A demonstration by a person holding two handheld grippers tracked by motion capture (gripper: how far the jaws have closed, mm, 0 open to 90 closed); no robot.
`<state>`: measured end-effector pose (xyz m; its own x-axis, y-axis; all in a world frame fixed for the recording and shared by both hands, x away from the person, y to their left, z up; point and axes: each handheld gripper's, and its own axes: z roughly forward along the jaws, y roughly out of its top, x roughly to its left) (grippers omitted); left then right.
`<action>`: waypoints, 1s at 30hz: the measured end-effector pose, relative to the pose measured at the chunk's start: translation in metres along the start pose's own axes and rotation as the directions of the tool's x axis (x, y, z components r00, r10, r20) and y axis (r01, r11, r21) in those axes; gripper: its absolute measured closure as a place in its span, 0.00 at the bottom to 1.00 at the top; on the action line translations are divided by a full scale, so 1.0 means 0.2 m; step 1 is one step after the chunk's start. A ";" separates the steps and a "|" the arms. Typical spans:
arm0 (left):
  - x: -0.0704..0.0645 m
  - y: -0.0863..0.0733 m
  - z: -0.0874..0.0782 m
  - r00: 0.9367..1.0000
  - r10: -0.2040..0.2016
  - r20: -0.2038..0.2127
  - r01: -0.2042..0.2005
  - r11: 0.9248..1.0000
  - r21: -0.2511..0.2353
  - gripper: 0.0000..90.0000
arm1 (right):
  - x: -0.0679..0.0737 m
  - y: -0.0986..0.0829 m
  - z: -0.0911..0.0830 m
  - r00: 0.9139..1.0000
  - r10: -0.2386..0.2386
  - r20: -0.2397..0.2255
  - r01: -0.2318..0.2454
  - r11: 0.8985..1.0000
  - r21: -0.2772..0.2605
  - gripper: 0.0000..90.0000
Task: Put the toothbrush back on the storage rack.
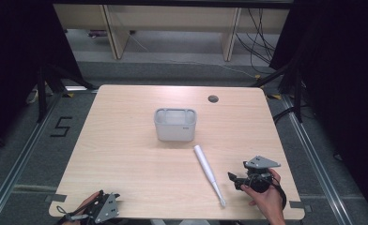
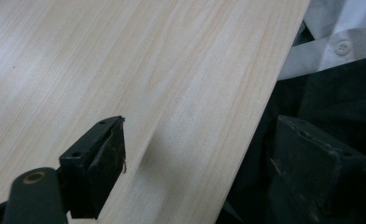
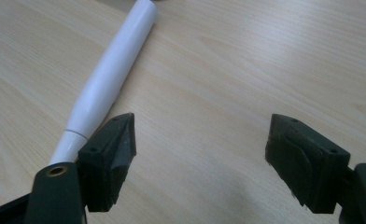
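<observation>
High view: a light wood table (image 1: pixel 126 154) fills the middle of the frame, w/ grey floor around it and desk legs across the top. A pale grey open-top bin (image 1: pixel 175 124) sits at centre frame, upright. Just below and right of it lies a white wand-shaped tool (image 1: pixel 209 173), flat on the wood, running diagonally from its wide end near the bin's lower right corner down to its thin tip toward the bottom edge. Tool and bin are near each other but apart.

Lower right of the frame: the right gripper (image 1: pixel 236 181), held in a hand (image 1: pixel 266 199), sits low over the table just right of the tool's thin end, not touching it. Its jaws point left toward the tool. A grey three-cornered plate tops it.

Lower left corner: the left gripper (image 1: pixel 111 196), at the table's near edge, well apart from tool and bin.

Right gripper view: the two black jaws stand wide apart, nothing between them but bare wood. The tool (image 3: pixel 106 79) runs from top centre down to lower left, passing just beside the left-hand jaw; contact can't be told.

Left gripper view: jaws spread wide apart, one over the wood at lower left, the other past the table edge at lower right, in front of dark and white clothing (image 2: pixel 340 42) at upper right. Nothing held.
</observation>
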<state>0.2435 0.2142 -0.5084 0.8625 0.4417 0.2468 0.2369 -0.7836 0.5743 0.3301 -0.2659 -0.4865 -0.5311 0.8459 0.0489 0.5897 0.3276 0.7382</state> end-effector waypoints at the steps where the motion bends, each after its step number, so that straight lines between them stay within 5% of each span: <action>1: 0.00 0.00 0.00 1.000 0.000 0.003 0.000 1.000 -0.001 0.19 | 0.00 0.00 0.01 1.000 -0.010 -0.008 0.010 1.000 -0.007 0.28; 2: 0.00 0.00 0.00 1.000 -0.004 0.011 0.004 1.000 -0.003 0.19 | -0.02 0.01 0.01 0.999 -0.047 -0.005 0.047 0.999 -0.015 0.28; 7: 0.00 0.00 0.00 1.000 -0.001 0.007 0.001 1.000 -0.001 0.19 | 0.00 0.01 0.00 1.000 -0.028 -0.004 0.028 0.998 -0.055 0.33; 10: 0.00 0.00 0.00 1.000 -0.004 0.024 0.004 1.000 -0.001 0.19 | 0.01 0.03 -0.02 0.997 -0.072 -0.020 0.070 0.994 -0.081 0.42; 12: 0.00 0.00 0.00 1.000 -0.001 0.006 0.001 1.000 0.000 0.19 | 0.02 0.02 -0.02 0.998 -0.053 -0.017 0.052 0.996 -0.075 0.44; 22: 0.00 0.00 -0.01 0.999 -0.003 0.037 0.003 1.000 0.002 0.19 | 0.10 0.05 -0.03 0.993 -0.105 -0.058 0.098 0.990 -0.104 0.68; 23: 0.00 0.00 0.00 0.999 -0.004 0.034 0.005 1.000 -0.002 0.19 | 0.12 0.05 -0.03 0.995 -0.069 -0.073 0.063 0.994 -0.091 0.71; 24: 0.00 0.00 0.00 1.000 -0.004 0.020 0.004 1.000 0.000 0.19 | 0.12 0.05 -0.03 0.991 -0.106 -0.080 0.098 0.989 -0.107 0.75; 27: 0.00 0.00 0.00 1.000 -0.003 0.018 0.004 1.000 -0.002 0.19 | 0.16 0.05 -0.02 0.989 -0.104 -0.108 0.093 0.991 -0.100 0.82; 30: 0.00 0.00 0.00 1.000 -0.006 0.026 0.006 1.000 -0.001 0.19 | 0.19 0.06 -0.01 0.980 -0.155 -0.122 0.141 0.984 -0.112 0.90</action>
<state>0.2442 0.2146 -0.5087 0.8723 0.4350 0.2234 0.2414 -0.7803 0.5769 0.3151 -0.2302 -0.4748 -0.6863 0.7271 0.0162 0.4370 0.3944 0.8084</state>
